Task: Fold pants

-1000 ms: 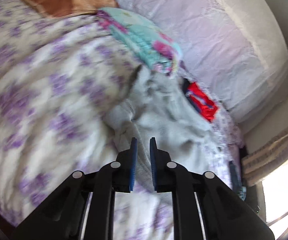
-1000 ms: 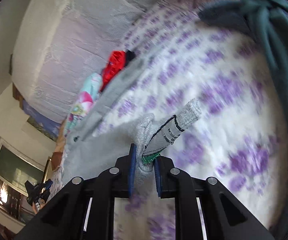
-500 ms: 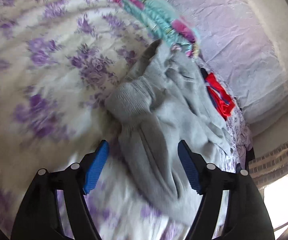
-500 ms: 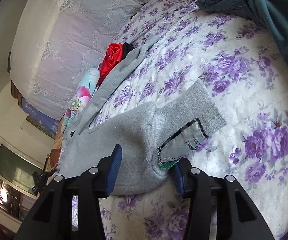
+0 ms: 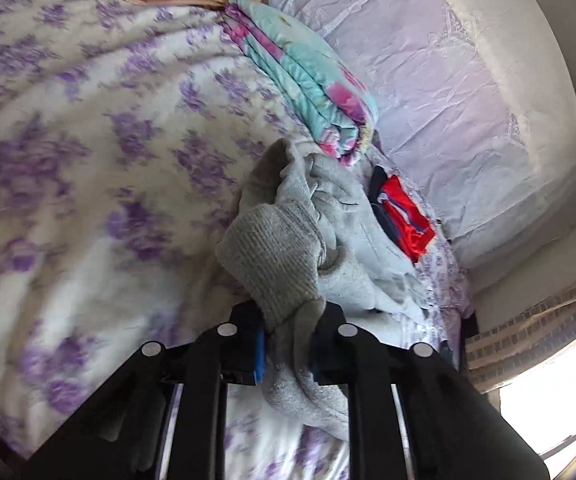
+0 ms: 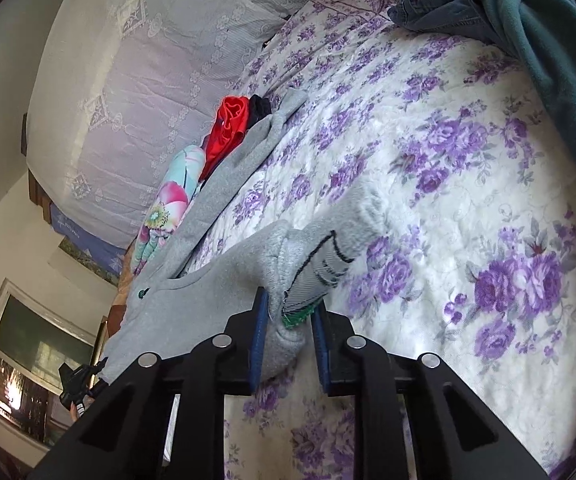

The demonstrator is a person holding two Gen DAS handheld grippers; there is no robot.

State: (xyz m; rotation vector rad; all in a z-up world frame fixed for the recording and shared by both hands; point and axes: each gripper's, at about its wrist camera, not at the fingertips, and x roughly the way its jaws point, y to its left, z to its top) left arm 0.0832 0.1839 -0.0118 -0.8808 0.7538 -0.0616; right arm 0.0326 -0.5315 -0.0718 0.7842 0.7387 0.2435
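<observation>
Both sets of tongs have just been closing since half a second ago, when they stood wide around the cloth. Now our left tongs (image 5: 286, 340) pinch the ribbed cuff of the grey pants (image 5: 351, 240), cloth bunched between the blue pads, and our right tongs (image 6: 286, 320) clamp the waistband end, where a striped label and a green tag stick out between the pads.

We see the pants as light grey sweat fabric, thick and soft, with a darker knitted cuff that stands up at 12 o'clock from the left tongs. They lie crumpled on the bed (image 6: 467, 200), whose quilt is white with purple flowers. In the right view one leg stretches away toward 11 o'clock, long and fairly flat, with a small dark button near the 9 o'clock side.

Beyond the pants, at about 1 o'clock in the left view, lie a folded turquoise-and-pink blanket (image 5: 311, 80) and a red garment (image 5: 403, 216). A teal garment (image 6: 535, 40) sits at 1 o'clock in the right view.
</observation>
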